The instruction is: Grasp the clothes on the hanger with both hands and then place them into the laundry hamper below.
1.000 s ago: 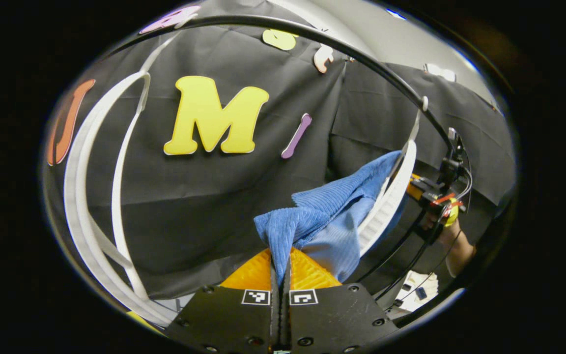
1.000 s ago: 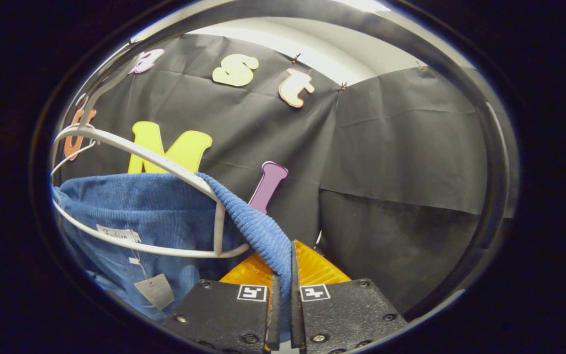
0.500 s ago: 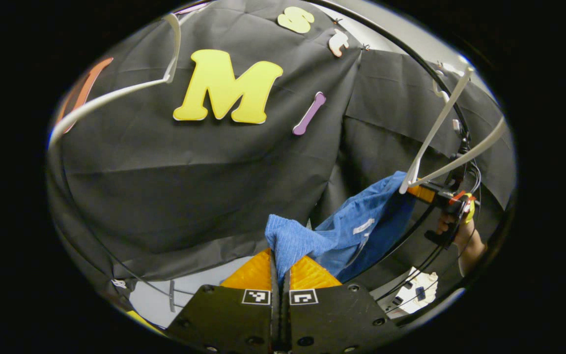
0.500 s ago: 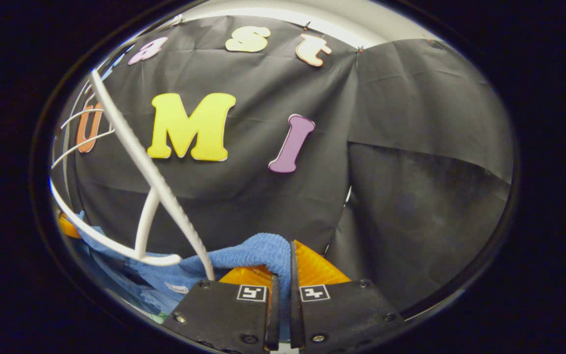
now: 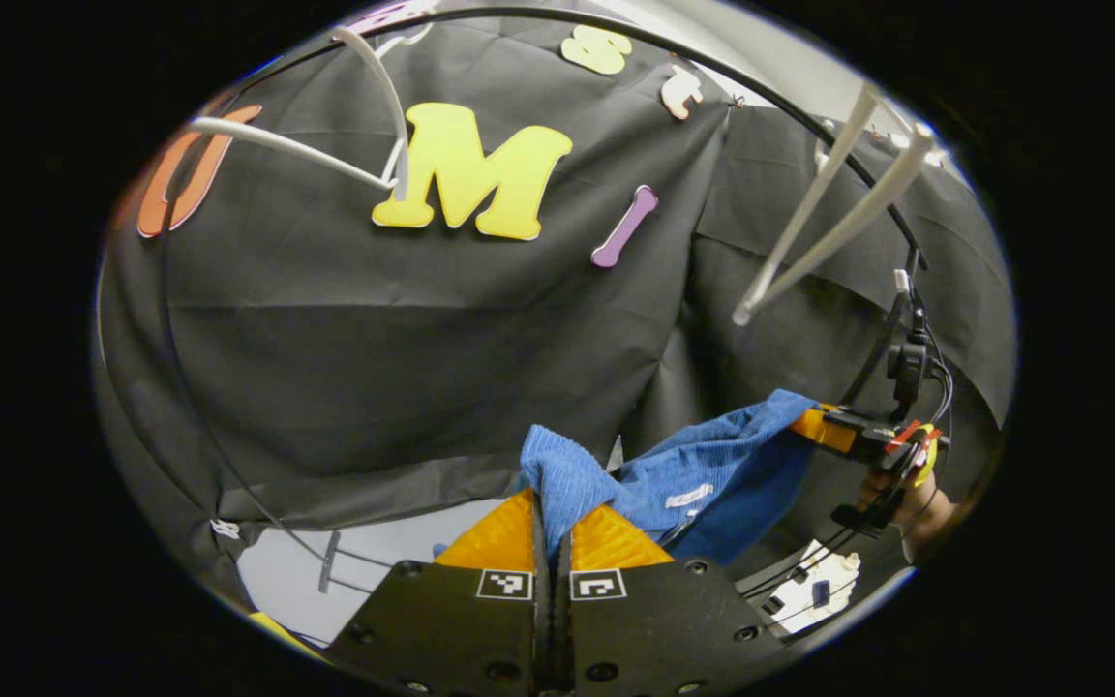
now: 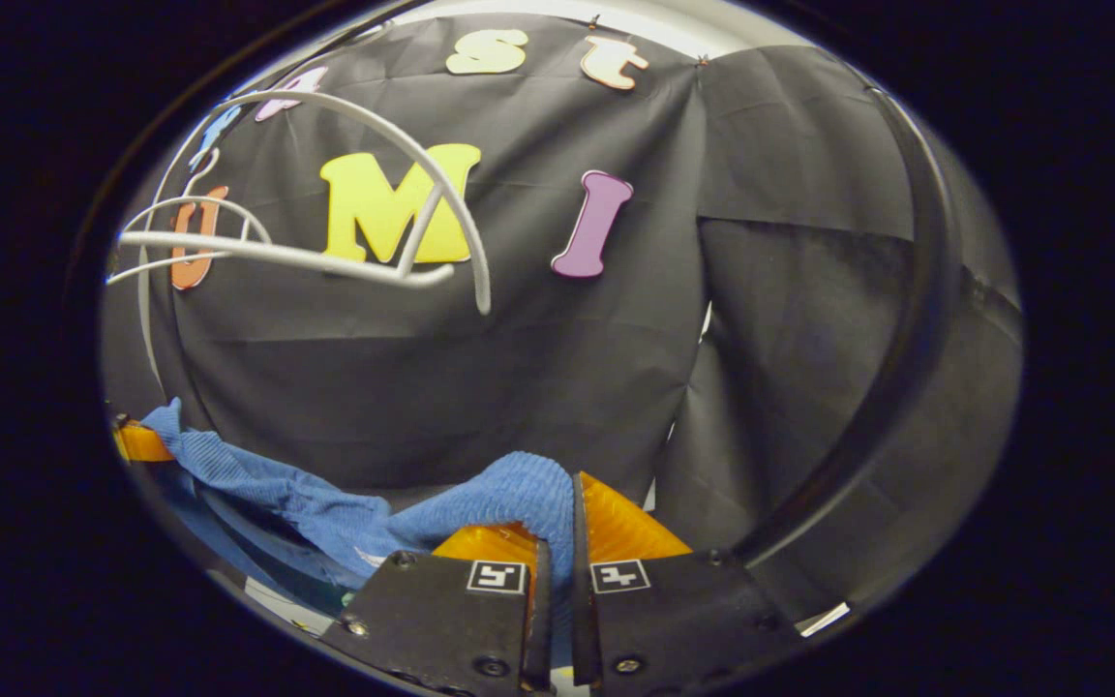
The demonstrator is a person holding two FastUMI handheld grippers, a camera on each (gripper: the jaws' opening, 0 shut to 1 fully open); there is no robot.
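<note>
A fold of the blue garment (image 5: 572, 476) is clamped between the closed fingers of the left gripper (image 5: 552, 513), and the cloth is stretched across to the right gripper (image 5: 833, 433), held farther off by a hand (image 5: 906, 494). In the right gripper view, another fold of the garment (image 6: 509, 494) is pinched between the closed fingers of the right gripper (image 6: 557, 528), and the cloth sags away to the left. The white hanger (image 6: 325, 254) is seen bare above the garment, well apart from it, against the black cloth wall (image 6: 557, 368).

A black rail (image 6: 916, 319) curves before the black cloth wall (image 5: 403, 339).
</note>
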